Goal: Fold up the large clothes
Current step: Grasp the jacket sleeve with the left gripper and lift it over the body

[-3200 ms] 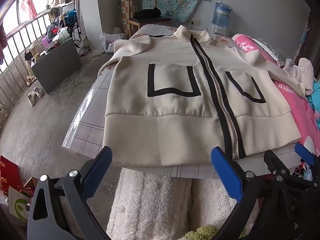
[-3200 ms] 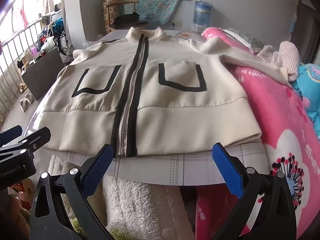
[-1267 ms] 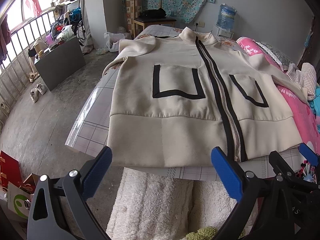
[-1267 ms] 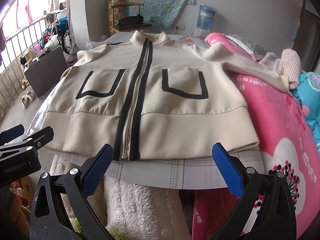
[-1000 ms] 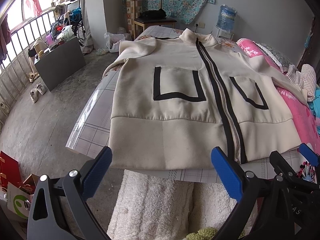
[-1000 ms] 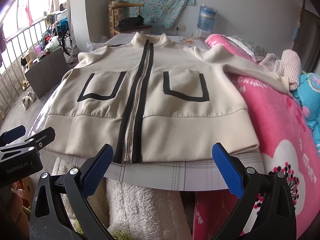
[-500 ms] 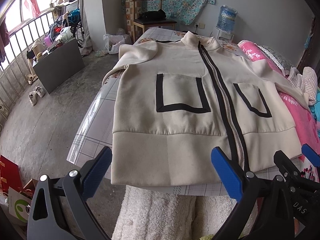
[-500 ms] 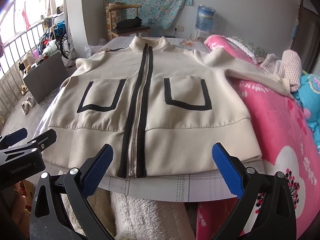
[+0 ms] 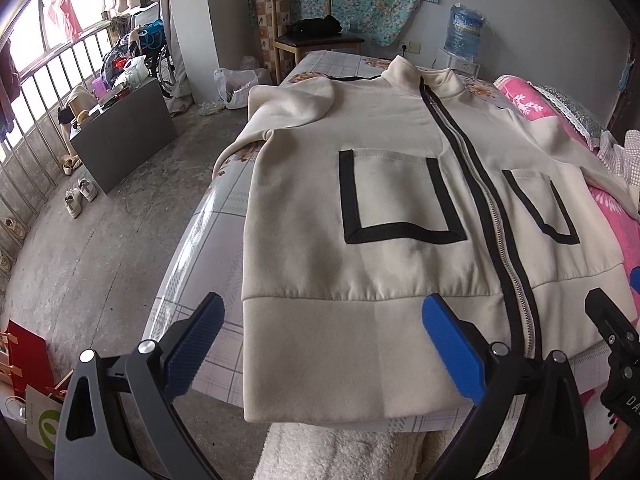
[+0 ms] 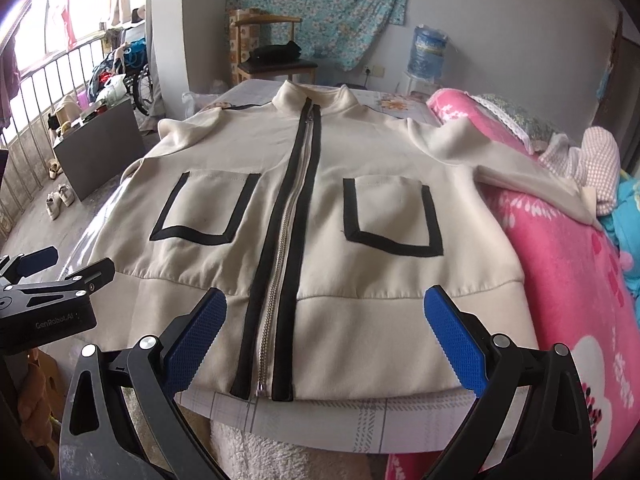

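Observation:
A cream zip-up jacket point(image 9: 392, 200) point(image 10: 320, 216) with a black zipper band and two black-outlined pockets lies flat, front up, on a bed, collar at the far end. Its left sleeve folds in near the shoulder; the right sleeve stretches over a pink blanket point(image 10: 560, 248). My left gripper point(image 9: 322, 340) is open above the left part of the hem, nothing between its blue pads. The right gripper point(image 10: 322, 332) is open above the hem around the zipper's bottom end, also holding nothing. Each gripper shows at the edge of the other's view.
The bed carries a checked plastic cover point(image 9: 208, 264) and drops to a concrete floor on the left. A grey box point(image 9: 124, 128), shoes, a wooden chair point(image 9: 312, 36) and a water jug point(image 9: 464, 32) stand beyond. A fluffy white rug point(image 10: 280, 456) lies below the bed's foot.
Both grippers have moved forward over the jacket's hem, which now sits between the blue pads. The jacket itself has not moved, and both stay open.

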The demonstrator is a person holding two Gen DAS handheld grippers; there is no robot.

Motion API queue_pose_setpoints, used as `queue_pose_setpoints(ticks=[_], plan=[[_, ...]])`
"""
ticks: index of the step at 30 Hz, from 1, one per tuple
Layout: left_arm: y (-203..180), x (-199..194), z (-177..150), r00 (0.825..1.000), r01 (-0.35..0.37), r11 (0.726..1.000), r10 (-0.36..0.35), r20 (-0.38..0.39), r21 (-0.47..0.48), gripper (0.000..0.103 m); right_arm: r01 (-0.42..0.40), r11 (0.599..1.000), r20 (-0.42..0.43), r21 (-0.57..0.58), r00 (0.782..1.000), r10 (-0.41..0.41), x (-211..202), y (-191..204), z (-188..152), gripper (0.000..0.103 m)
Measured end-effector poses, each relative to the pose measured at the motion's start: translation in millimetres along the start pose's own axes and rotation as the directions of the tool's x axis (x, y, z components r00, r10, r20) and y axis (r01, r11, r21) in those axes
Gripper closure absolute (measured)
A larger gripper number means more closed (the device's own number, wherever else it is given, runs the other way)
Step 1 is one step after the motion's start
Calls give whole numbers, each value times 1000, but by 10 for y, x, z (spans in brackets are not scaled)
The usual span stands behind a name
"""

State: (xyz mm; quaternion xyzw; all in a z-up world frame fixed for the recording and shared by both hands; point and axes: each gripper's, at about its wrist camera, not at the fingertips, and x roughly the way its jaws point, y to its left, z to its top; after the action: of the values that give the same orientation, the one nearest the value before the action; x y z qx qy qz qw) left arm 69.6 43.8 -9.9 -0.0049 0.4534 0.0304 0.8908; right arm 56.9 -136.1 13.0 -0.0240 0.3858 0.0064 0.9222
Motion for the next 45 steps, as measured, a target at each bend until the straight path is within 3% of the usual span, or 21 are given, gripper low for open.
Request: queue_pose_setpoints(ticks=[4,7,10,17,21,24,26,28,31,33,34,37,39,40,42,45], plan=[[107,48,180,998,6,1000,-7,58,11,6,-50,996,27,-78,998,52,115,89,231,8],[244,50,369,989,75,996,-80,128,41,6,-115,984,51,-139,991,123,250,194,495,8],[460,73,583,967,161,987,-163,197,28,6,-195,968,37,-155,979,203,480,305,746,8],[1177,441,1165,945,280,949,-246,213,-145,6,-338,925,-25,-174,941,339,1031,676,1115,8],[1670,954,1387,965,257,907,-224,132,-333,6,-375,908,-68,-187,927,369,1205,839,1158,8],[2119,1515,1373,954,265,791,-297,34,-551,7,-386,902,-88,-192,923,376,1285,895,1163,8],[2389,1890,1261,926,259,664,-377,-15,-702,9,-383,903,-106,-193,923,369,1359,915,1169,8],[2594,2207,1059,881,251,497,-473,-17,-831,12,-379,906,-121,-188,925,361,1429,913,1177,8],[2745,2601,796,791,255,254,-609,50,-933,12,-367,912,-139,-184,928,346,1505,887,1183,8],[2783,2823,657,741,239,118,-664,102,-964,12,-363,915,-154,-178,928,339,1571,885,1188,8],[2795,2928,602,722,227,70,-682,119,-971,12,-363,915,-162,-175,928,337,1603,885,1189,8],[2776,3182,551,688,188,-22,-711,148,-982,12,-361,918,-181,-166,926,332,1665,893,1188,8],[2744,3287,569,679,180,-33,-719,149,-983,14,-360,919,-187,-163,926,329,1697,900,1195,8],[2751,3327,586,681,168,-32,-719,140,-985,17,-358,920,-189,-161,926,327,1711,901,1197,8],[2791,3380,593,687,146,-57,-713,143,-988,27,-360,920,-193,-153,924,330,1731,903,1207,8],[2843,3431,608,697,131,-59,-704,135,-990,55,-359,923,-194,-140,924,330,1761,903,1230,8]])
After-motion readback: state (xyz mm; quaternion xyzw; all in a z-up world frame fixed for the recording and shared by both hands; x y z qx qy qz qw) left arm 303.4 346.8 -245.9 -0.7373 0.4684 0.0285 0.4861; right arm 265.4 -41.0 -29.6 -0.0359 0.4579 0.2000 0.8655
